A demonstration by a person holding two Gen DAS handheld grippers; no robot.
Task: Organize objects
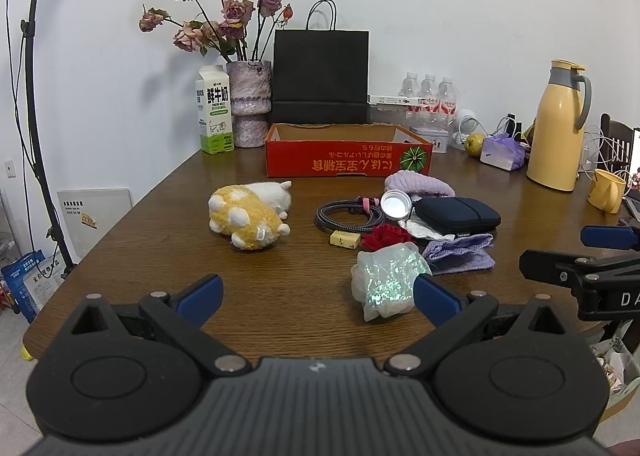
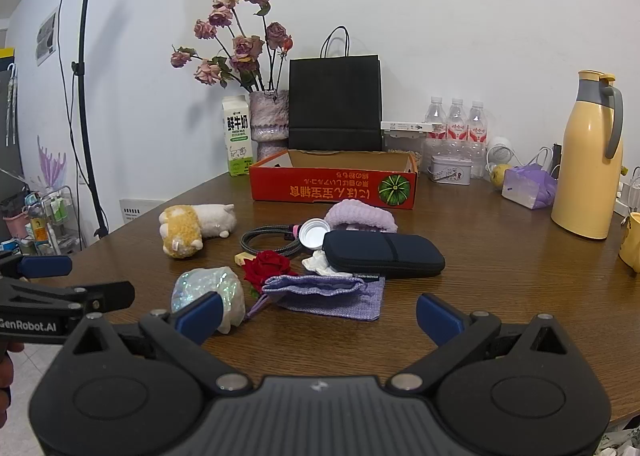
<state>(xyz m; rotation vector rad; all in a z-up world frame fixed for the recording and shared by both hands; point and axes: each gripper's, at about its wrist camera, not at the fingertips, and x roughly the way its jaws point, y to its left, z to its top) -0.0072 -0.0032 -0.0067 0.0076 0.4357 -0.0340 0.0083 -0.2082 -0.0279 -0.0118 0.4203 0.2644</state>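
A pile of loose items lies mid-table: a yellow-and-white plush [image 1: 250,216] [image 2: 192,226], a coiled cable [image 1: 348,214] [image 2: 268,242], a dark zip case [image 1: 456,214] [image 2: 382,256], a red rose [image 1: 386,236] [image 2: 268,266], a purple pouch [image 1: 460,254] [image 2: 328,294], an iridescent bag [image 1: 384,280] [image 2: 210,290], a lilac headband [image 1: 418,184] [image 2: 360,216]. An open red cardboard box [image 1: 348,164] [image 2: 334,186] stands behind them. My left gripper [image 1: 316,300] is open and empty just before the iridescent bag. My right gripper [image 2: 318,316] is open and empty before the purple pouch.
At the back stand a milk carton [image 1: 215,116], a vase of dried roses [image 1: 248,108], a black paper bag [image 1: 320,76], water bottles [image 1: 428,96] and a yellow thermos [image 1: 558,128]. A yellow mug [image 1: 606,190] is at right. A light stand [image 2: 86,96] is left of the table.
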